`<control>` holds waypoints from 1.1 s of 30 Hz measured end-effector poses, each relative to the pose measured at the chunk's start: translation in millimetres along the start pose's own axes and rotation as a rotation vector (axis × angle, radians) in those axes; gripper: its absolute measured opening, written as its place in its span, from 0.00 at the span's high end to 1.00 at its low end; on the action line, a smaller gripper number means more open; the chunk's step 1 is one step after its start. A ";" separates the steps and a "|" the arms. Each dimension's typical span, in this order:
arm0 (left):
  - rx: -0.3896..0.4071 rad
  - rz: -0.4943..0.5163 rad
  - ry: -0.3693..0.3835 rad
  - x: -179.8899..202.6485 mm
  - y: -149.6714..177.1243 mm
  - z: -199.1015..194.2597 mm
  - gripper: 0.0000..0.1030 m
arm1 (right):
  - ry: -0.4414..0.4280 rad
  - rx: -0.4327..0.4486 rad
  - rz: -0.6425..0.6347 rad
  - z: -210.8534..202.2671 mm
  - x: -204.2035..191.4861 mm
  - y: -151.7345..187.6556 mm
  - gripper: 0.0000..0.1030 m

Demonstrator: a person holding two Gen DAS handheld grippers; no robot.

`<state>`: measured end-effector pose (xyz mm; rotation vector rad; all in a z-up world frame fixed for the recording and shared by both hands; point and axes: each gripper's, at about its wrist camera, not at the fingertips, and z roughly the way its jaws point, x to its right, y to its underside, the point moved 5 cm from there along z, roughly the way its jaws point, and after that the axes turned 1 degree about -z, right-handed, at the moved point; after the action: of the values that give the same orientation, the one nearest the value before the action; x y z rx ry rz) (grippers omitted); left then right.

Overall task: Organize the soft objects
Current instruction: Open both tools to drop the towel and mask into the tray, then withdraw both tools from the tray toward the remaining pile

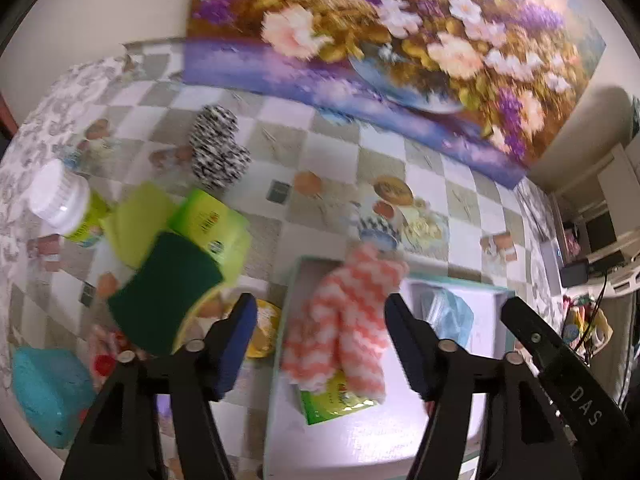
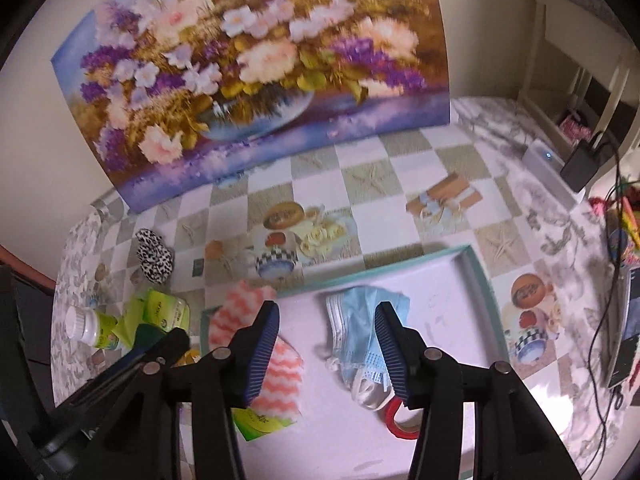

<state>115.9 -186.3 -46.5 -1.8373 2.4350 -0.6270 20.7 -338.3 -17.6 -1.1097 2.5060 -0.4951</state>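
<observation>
Both grippers gape wide, holding nothing: left gripper (image 1: 320, 344) above the pink-striped cloth (image 1: 344, 320) draped over the tray's (image 2: 486, 280) left rim, right gripper (image 2: 328, 348) above the face masks (image 2: 360, 332) inside. Best nudge that cloth fully in.

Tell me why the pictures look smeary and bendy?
Left wrist view: motion blur smears the pink-and-white zigzag fluffy cloth and dark green sponge. Right wrist view: sharper, but the fisheye lens bends the big flower painting, and glare whitens the teal-rimmed white box.
</observation>
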 end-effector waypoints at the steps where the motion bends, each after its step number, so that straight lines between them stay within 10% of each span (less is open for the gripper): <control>1: 0.011 -0.007 -0.009 -4.0 -2.2 -2.9 0.26 | 0.000 0.008 -0.004 -3.2 -1.7 -0.7 0.48; 18: 0.147 -0.202 -0.234 -145.3 -27.1 -61.6 0.25 | -0.078 -0.027 -0.174 8.6 -104.8 20.6 0.48; 33: -0.013 -0.334 -0.211 -217.0 -10.3 -17.1 0.25 | -0.188 -0.199 -0.280 65.7 -192.9 70.2 0.48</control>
<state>186.8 17.9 -74.2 -2.2096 2.0266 -0.4022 127.4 -159.3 -72.5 -1.5195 2.2858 -0.2022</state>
